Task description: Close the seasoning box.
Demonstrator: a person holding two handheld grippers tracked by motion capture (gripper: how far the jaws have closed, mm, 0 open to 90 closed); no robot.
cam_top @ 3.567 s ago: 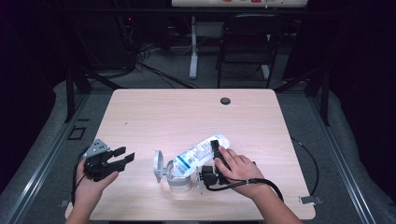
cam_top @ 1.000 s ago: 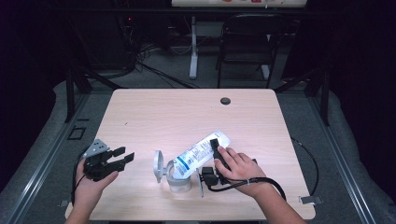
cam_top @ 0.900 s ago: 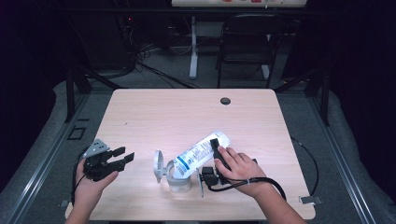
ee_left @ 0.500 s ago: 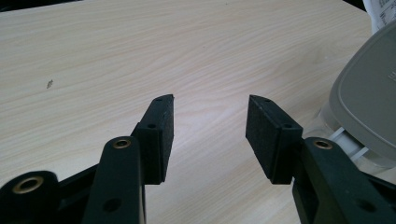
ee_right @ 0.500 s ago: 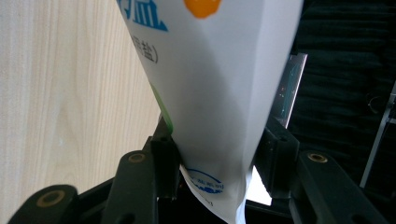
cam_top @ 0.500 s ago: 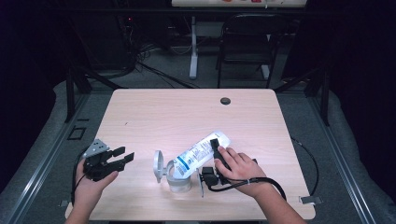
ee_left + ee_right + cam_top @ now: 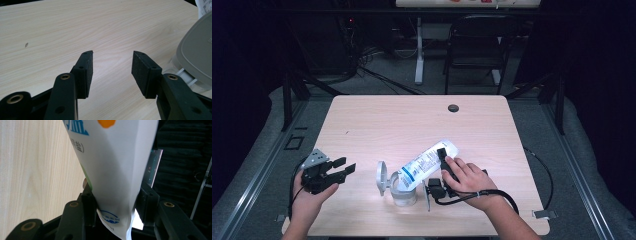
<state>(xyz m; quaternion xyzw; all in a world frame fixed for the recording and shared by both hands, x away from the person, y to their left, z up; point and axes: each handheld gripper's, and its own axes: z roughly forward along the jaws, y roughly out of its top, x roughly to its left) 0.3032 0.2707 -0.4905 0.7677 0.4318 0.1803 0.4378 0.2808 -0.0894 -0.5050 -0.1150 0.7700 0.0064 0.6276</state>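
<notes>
A white printed pouch (image 7: 427, 162) lies tilted, its lower end over a clear round container (image 7: 403, 196) whose grey lid (image 7: 382, 177) stands flipped open to the left. My right gripper (image 7: 439, 170) is shut on the pouch's upper part, one jaw on each side. In the right gripper view the pouch (image 7: 112, 170) rises between the jaws of the right gripper (image 7: 116, 210), pinched by both pads. My left gripper (image 7: 343, 169) is held open near the table's left front, pointing toward the container. Its jaws (image 7: 112, 72) hold nothing, with the grey lid (image 7: 197, 57) off to their right.
The wooden table (image 7: 387, 120) carries a black grommet (image 7: 453, 108) near its far edge. A dark chair (image 7: 472, 50) and cables stand on the floor beyond. The right gripper's cable (image 7: 492, 192) loops by the front right edge.
</notes>
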